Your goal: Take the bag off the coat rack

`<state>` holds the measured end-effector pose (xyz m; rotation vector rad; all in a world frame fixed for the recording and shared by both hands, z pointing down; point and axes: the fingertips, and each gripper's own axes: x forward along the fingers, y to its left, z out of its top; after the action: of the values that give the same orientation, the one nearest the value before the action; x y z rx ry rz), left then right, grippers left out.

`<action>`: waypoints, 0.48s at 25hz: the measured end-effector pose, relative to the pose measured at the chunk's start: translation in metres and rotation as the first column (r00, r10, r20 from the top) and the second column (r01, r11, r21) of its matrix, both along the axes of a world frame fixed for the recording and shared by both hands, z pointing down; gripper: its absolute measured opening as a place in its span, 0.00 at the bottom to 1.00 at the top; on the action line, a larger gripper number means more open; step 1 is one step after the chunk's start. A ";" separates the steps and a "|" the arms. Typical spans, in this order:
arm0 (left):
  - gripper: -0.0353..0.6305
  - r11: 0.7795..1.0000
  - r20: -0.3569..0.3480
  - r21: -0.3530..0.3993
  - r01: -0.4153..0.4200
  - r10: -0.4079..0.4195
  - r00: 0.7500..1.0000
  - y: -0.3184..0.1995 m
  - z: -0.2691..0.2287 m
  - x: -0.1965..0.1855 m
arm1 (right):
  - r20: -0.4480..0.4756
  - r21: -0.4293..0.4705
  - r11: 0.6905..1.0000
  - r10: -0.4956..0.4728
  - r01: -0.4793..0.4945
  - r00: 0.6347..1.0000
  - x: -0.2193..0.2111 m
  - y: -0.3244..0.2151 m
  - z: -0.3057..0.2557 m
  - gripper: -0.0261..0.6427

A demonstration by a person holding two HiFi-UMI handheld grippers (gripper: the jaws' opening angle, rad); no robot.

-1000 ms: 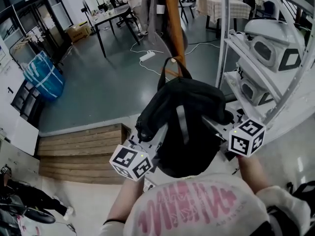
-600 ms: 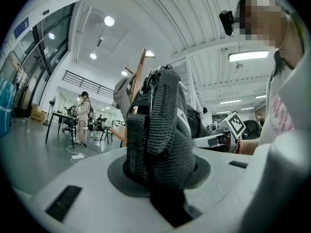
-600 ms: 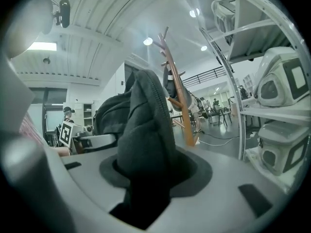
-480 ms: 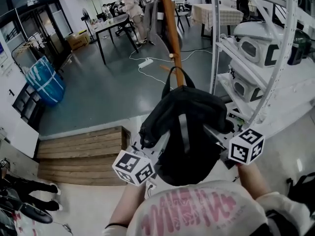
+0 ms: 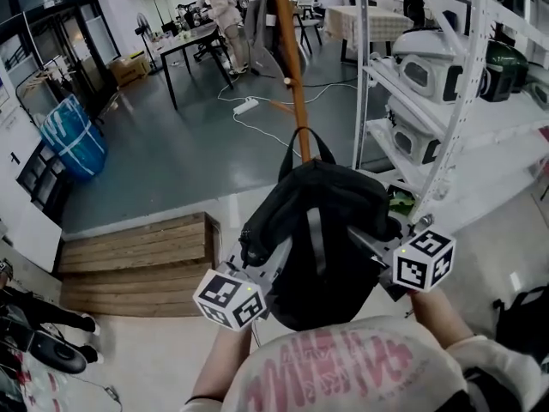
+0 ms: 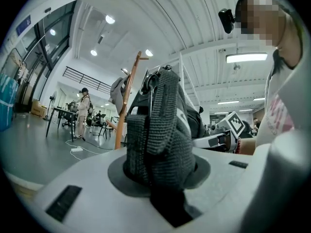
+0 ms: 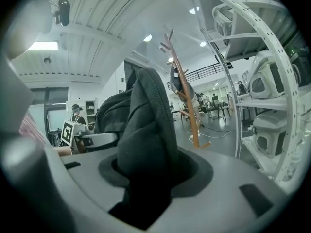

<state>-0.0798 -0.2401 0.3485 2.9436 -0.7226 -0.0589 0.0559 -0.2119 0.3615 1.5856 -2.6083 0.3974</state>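
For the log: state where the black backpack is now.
Head view, centre: black backpack held before the person's chest, left gripper clamped on it, right gripper's jaws opening around its fabric, clear of the wooden coat rack beyond.

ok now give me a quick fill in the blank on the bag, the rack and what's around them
The left gripper is shut on a strap of the ___ backpack.
The coat rack pole beyond it is made of ___.
The big sack at the far left is ___.
In the head view the white shelving stands to the backpack's ___.
Missing words: black; wood; blue; right
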 end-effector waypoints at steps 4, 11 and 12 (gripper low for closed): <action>0.21 0.999 0.015 -0.034 -0.022 0.022 1.000 0.020 0.007 -0.004 | -0.016 -0.046 0.999 -0.015 0.014 1.000 -0.006 0.019 0.009 0.33; 0.21 1.000 0.035 -0.009 0.008 -0.008 0.999 0.044 0.002 -0.006 | -0.004 -0.055 0.998 -0.018 0.018 1.000 -0.009 0.038 0.010 0.33; 0.21 1.000 0.033 -0.011 0.015 -0.014 0.999 0.047 0.003 -0.006 | -0.005 -0.055 0.998 -0.019 0.019 1.000 -0.008 0.040 0.011 0.33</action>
<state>-0.0856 -0.1929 0.3514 2.9359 -0.7464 -0.0072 0.0477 -0.1719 0.3726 1.5420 -2.5831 0.4580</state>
